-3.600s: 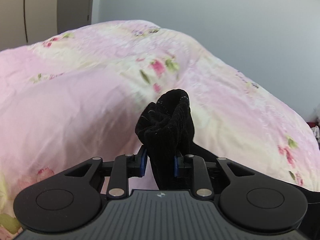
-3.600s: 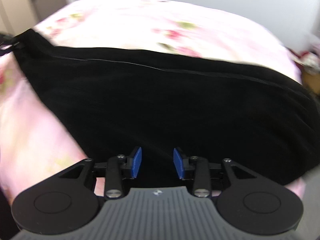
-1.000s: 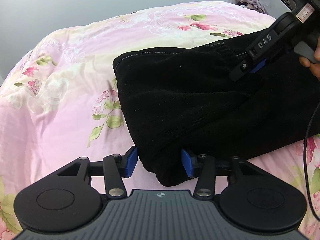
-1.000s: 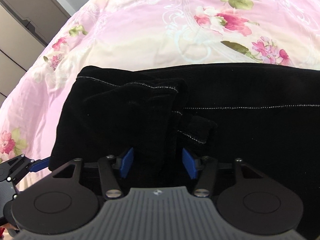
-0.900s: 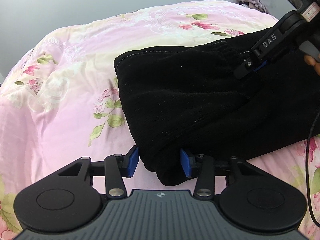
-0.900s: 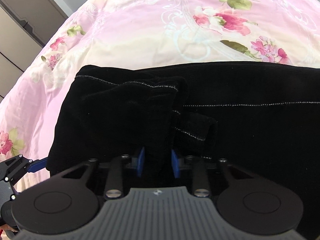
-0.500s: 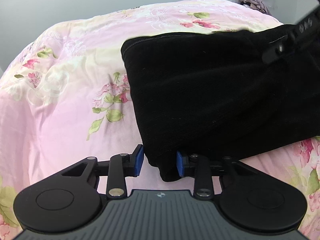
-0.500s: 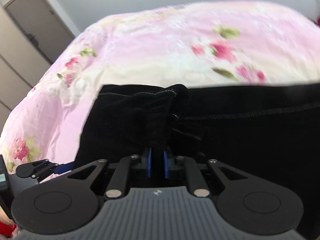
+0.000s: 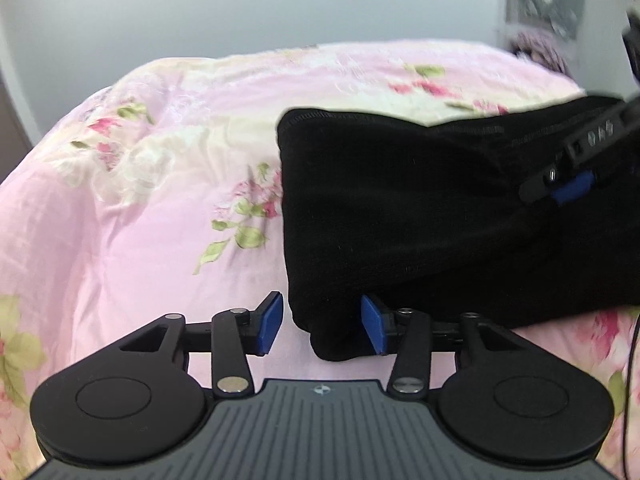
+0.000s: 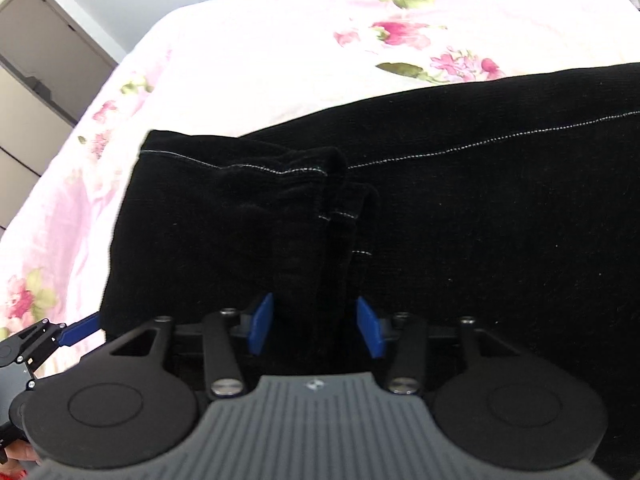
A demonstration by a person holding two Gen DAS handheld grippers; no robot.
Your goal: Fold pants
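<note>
While one pair of black pants (image 9: 420,208) lies folded on the single pink floral bedspread (image 9: 140,208), two grippers work its near edge. At the left, the left gripper (image 9: 322,326) stands wide, a fabric corner sitting loose between its blue pads. Further right, the right gripper (image 10: 316,326) is likewise spread, a bunched ridge of cloth between its pads, ungripped. Only the right wrist view shows a grey wardrobe (image 10: 36,68); only the left shows wall clutter (image 9: 548,12).
</note>
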